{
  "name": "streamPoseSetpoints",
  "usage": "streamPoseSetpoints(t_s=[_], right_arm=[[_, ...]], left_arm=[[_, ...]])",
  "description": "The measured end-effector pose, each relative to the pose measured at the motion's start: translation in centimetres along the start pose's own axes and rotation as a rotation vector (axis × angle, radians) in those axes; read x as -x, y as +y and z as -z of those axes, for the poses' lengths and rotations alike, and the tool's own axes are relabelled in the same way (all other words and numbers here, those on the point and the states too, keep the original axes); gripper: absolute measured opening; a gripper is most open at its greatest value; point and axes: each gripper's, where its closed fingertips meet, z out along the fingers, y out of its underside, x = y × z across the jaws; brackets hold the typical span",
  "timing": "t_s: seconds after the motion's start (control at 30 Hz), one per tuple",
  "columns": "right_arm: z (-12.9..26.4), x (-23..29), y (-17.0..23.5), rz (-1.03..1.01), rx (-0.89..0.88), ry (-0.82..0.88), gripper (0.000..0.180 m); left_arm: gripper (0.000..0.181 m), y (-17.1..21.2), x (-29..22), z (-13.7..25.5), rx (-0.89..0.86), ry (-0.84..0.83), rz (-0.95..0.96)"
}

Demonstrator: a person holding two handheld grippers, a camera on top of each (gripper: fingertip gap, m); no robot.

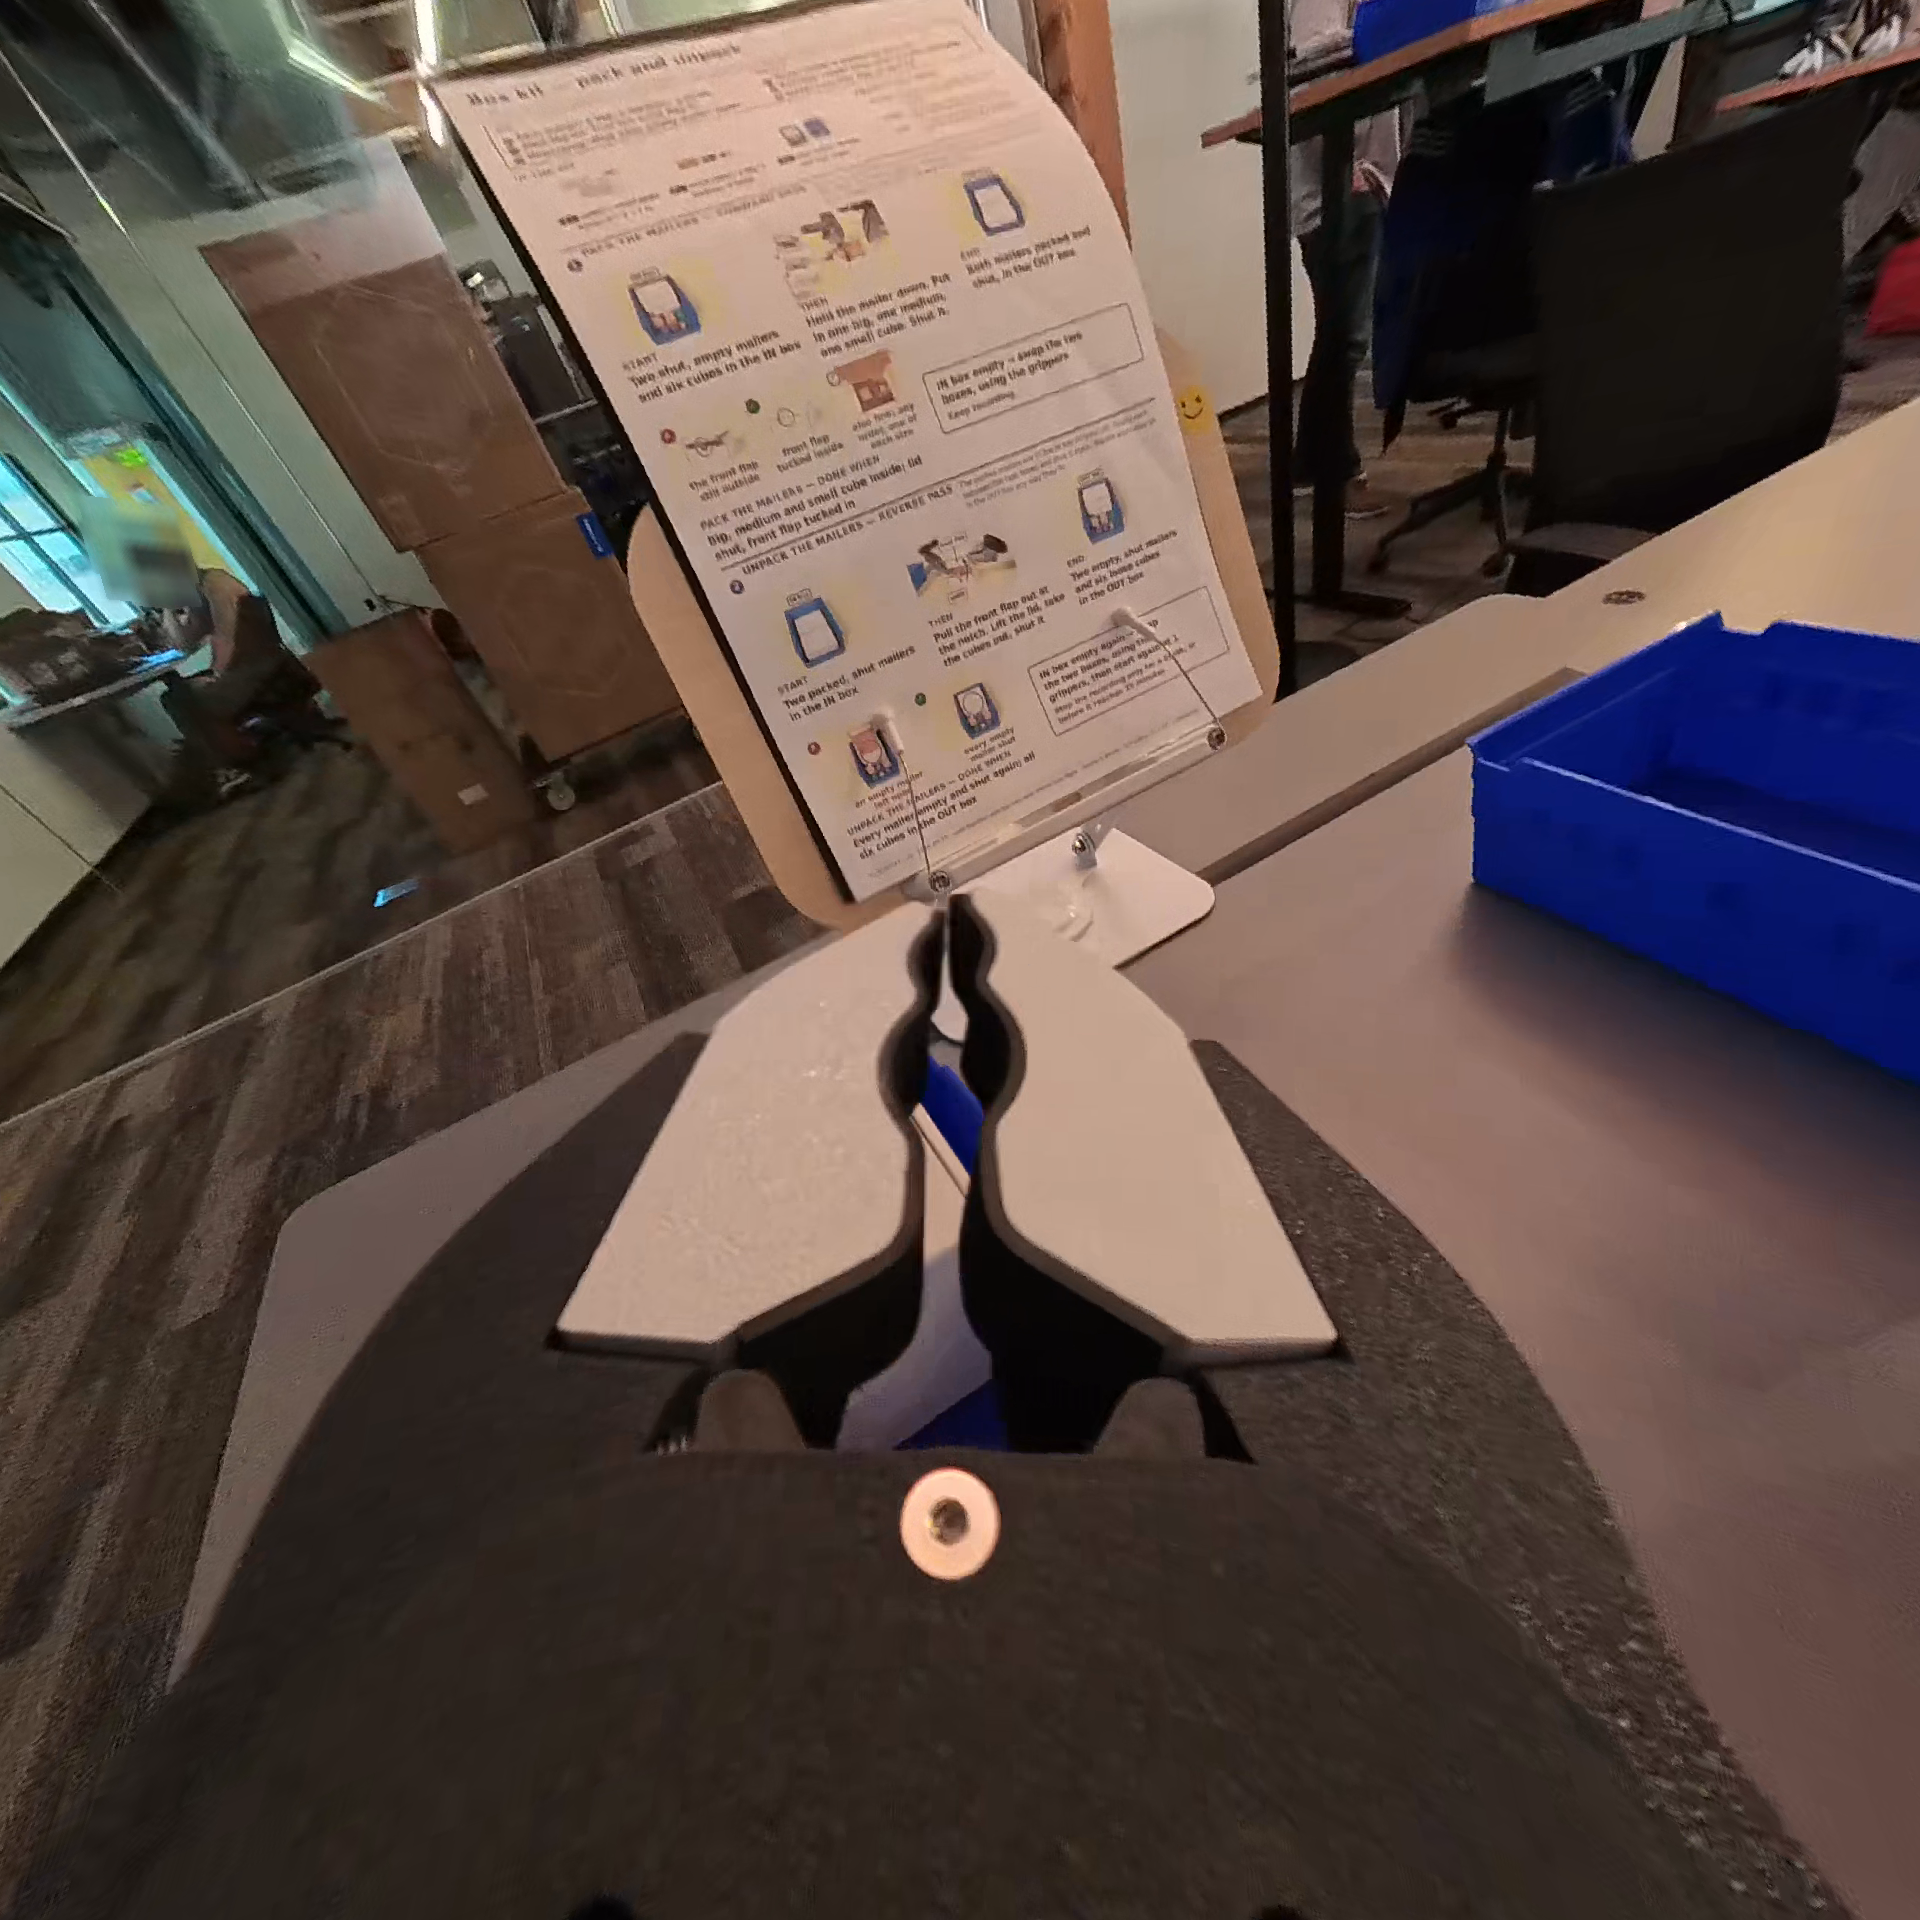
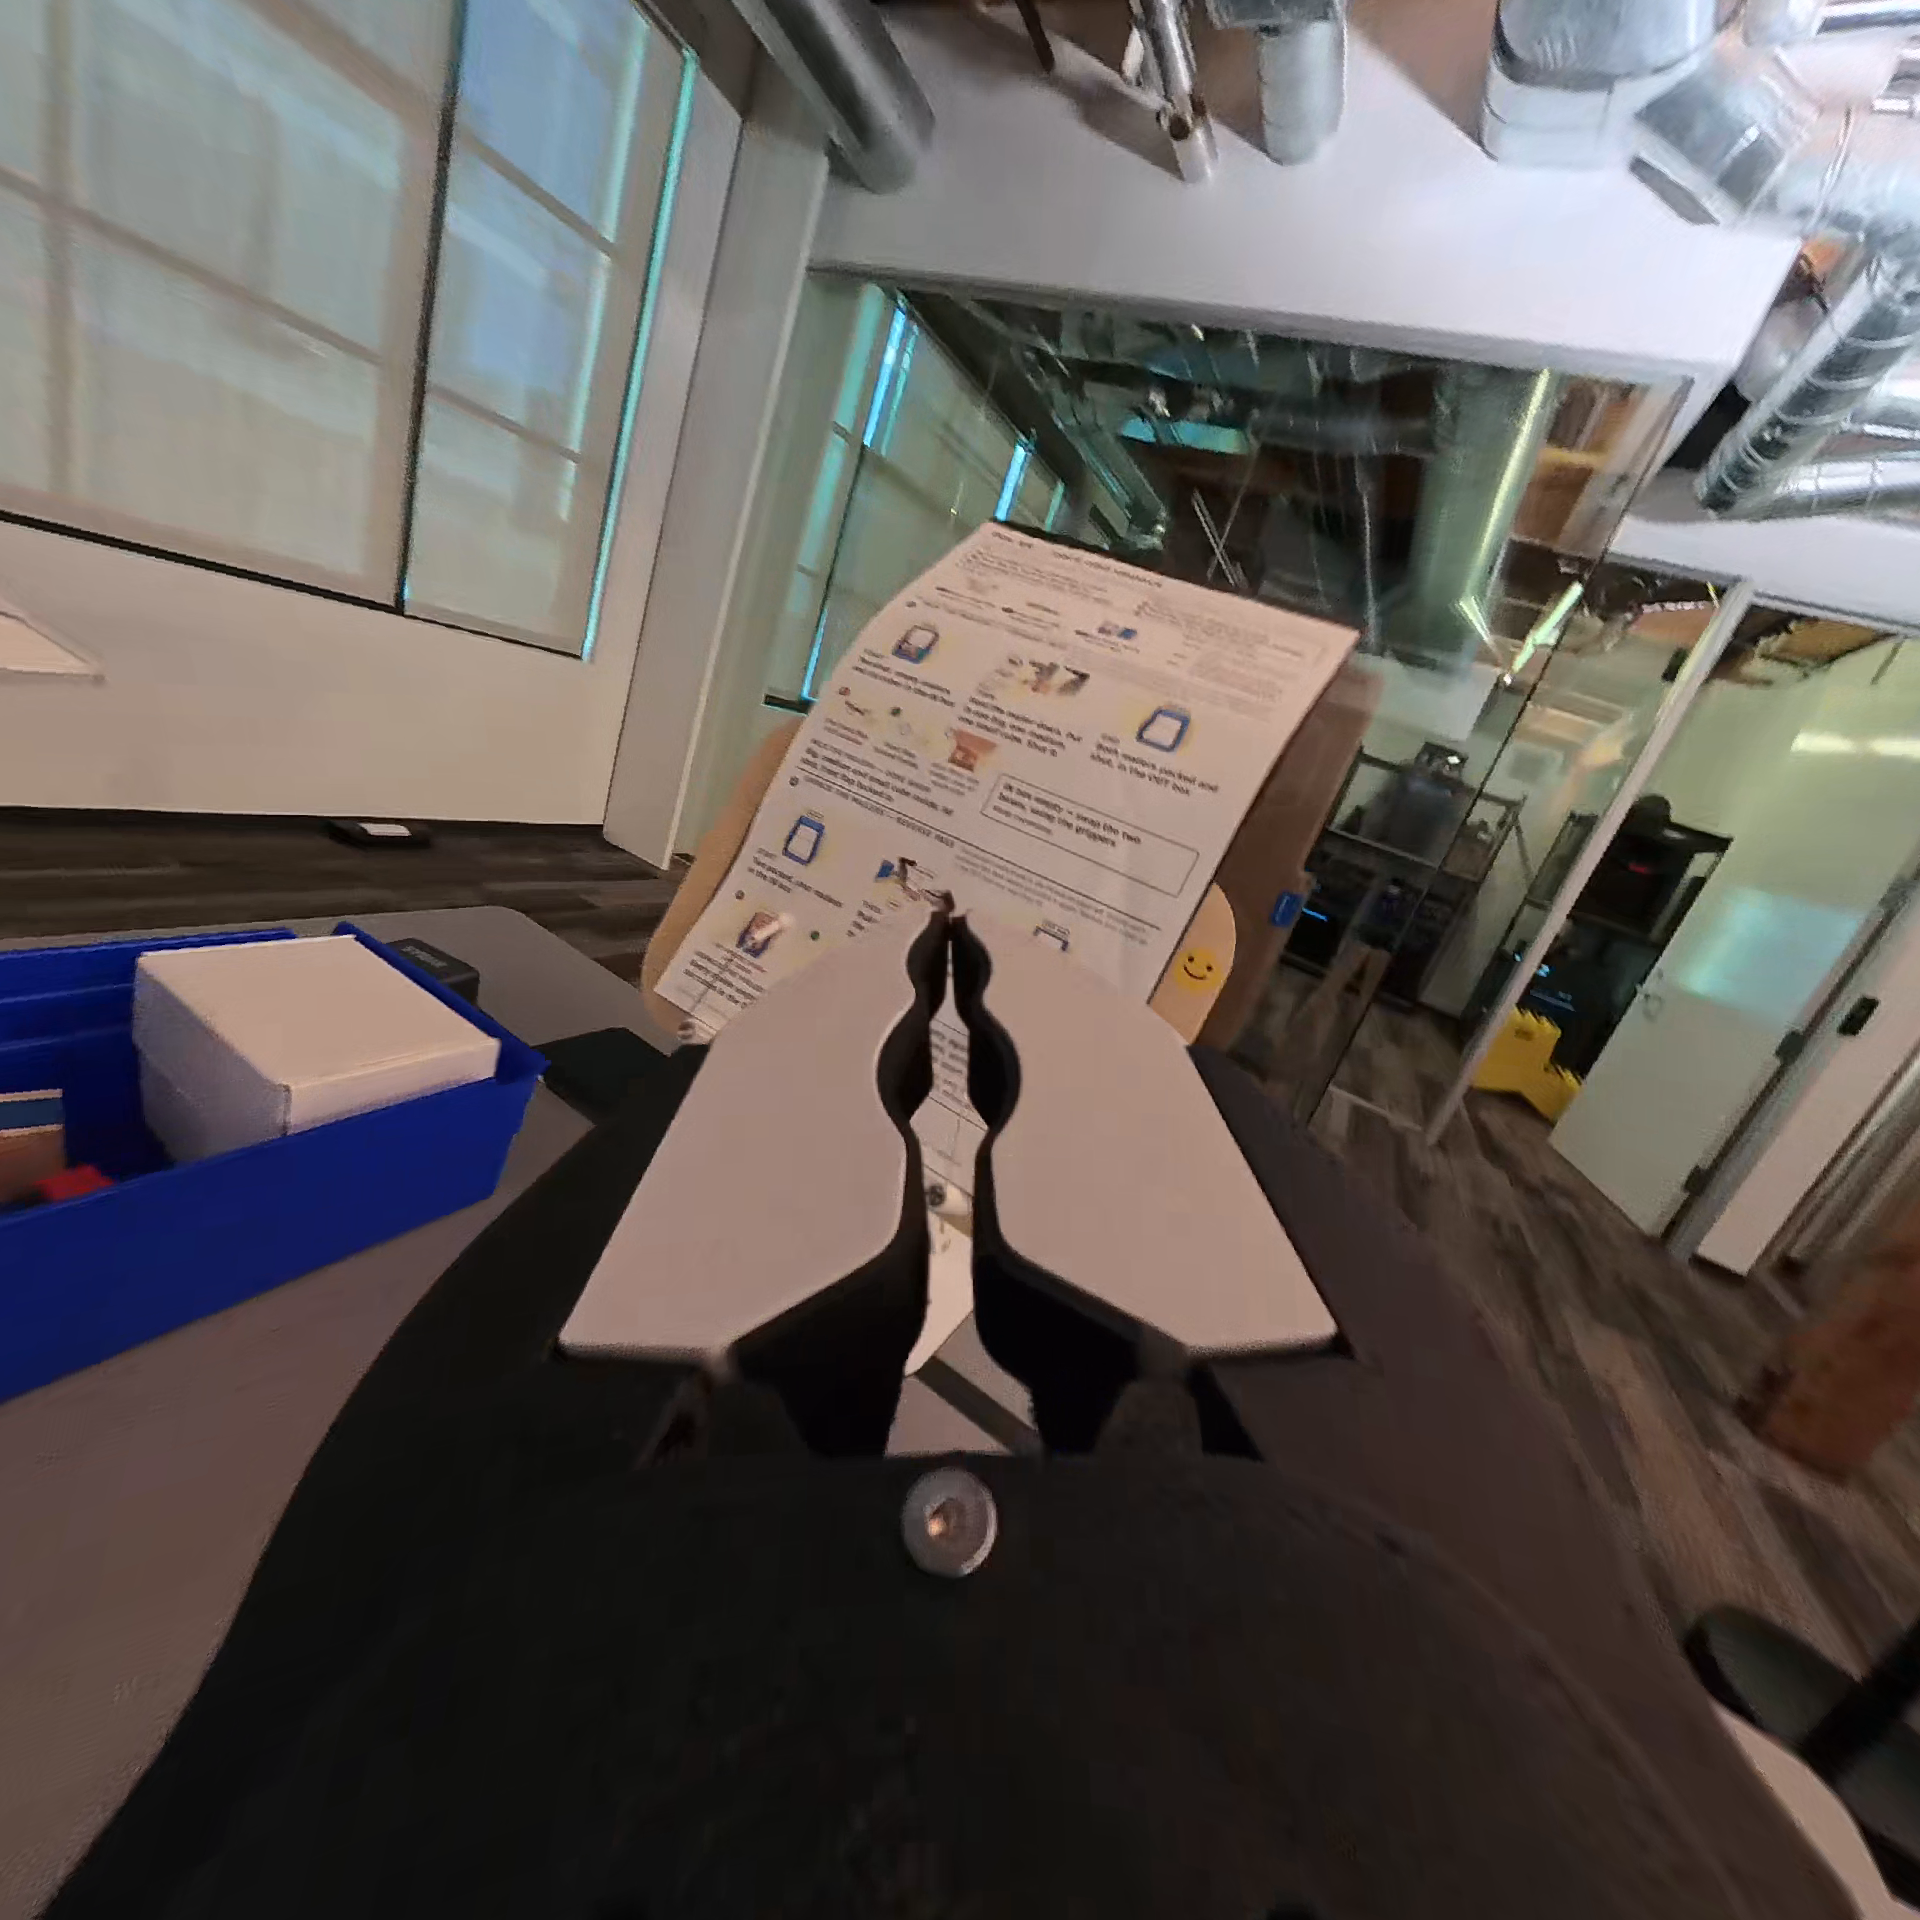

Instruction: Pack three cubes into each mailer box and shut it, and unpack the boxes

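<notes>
My left gripper (image 1: pixel 948 914) is shut and empty, held above the grey table and pointing at the foot of the instruction sheet stand. A blue bin (image 1: pixel 1725 821) lies to its right and looks empty. My right gripper (image 2: pixel 951 920) is shut and empty, raised and pointing at the same sheet. In the right wrist view a second blue bin (image 2: pixel 312 1174) sits at the left. It holds a white shut mailer box (image 2: pixel 312 1029), and at its left edge a wooden cube (image 2: pixel 29 1143) and a small red cube (image 2: pixel 71 1184).
An instruction sheet on a wooden stand (image 1: pixel 883 468) rises at the table's far edge; it also shows in the right wrist view (image 2: pixel 997 790). A small black device (image 2: pixel 431 961) lies behind the left bin. Cardboard boxes (image 1: pixel 416 436), desks and a chair (image 1: pixel 1662 343) stand beyond the table (image 1: pixel 1558 1299). The left gripper's tips are roughly 30 cm from the right gripper's.
</notes>
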Motion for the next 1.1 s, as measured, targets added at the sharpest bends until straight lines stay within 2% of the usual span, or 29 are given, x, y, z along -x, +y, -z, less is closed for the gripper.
streamPoseSetpoints(t_s=[0.2,0.5,0.67,0.93,1.1], right_arm=[[1.4,0.8,-2.2,0.027,-0.073,-0.057,0.001],[1.9,-1.1,-2.5,-0.004,-0.132,0.002,0.001],[1.1,-0.9,-1.2,0.013,-0.063,0.011,0.001],[0.9,-0.7,0.0,0.153,0.042,0.039,0.001],[1.1,-0.7,0.7,0.238,0.119,0.049,0.005]], left_arm=[[0.0,0.9,-0.1,-0.9,0.046,0.011,-0.001],[0.0,5.5,2.9,-1.4,0.294,-0.132,-0.075],[0.0,8.3,3.9,-1.2,0.438,-0.158,-0.136],[0.001,9.1,4.3,-1.1,0.504,-0.184,-0.289],[0.001,8.6,4.2,-1.3,0.485,-0.2,-0.318]])
